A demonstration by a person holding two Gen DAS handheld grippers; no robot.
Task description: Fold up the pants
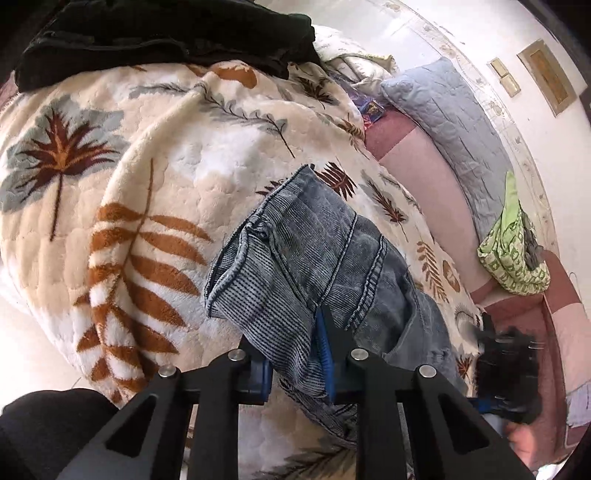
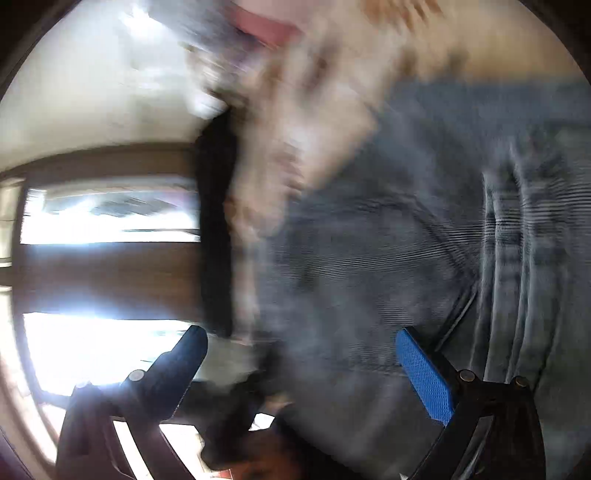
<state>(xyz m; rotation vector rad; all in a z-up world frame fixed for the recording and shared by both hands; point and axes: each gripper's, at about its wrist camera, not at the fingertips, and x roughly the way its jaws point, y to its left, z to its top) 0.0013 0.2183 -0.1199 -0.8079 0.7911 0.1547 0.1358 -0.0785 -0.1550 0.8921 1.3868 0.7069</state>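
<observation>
Faded blue-grey jeans [image 1: 317,251] lie bunched on a cream blanket printed with leaves [image 1: 129,166]. In the left wrist view my left gripper [image 1: 295,358] is shut on a fold of the denim, which runs between its blue pads [image 1: 325,347]. My right gripper [image 1: 506,354] shows as a dark blur at the right edge of the jeans. The right wrist view is badly smeared. There my right gripper [image 2: 303,365] stands open, its fingers wide apart, one blue pad [image 2: 424,376] over the denim [image 2: 424,221]. Nothing is pinched between them.
A black garment [image 1: 166,33] lies heaped at the far edge of the blanket. A blue-grey quilted pillow [image 1: 443,122] and a green patterned cloth [image 1: 513,251] rest on the pink sheet [image 1: 424,166] by the wall. A bright window [image 2: 110,221] shows at left.
</observation>
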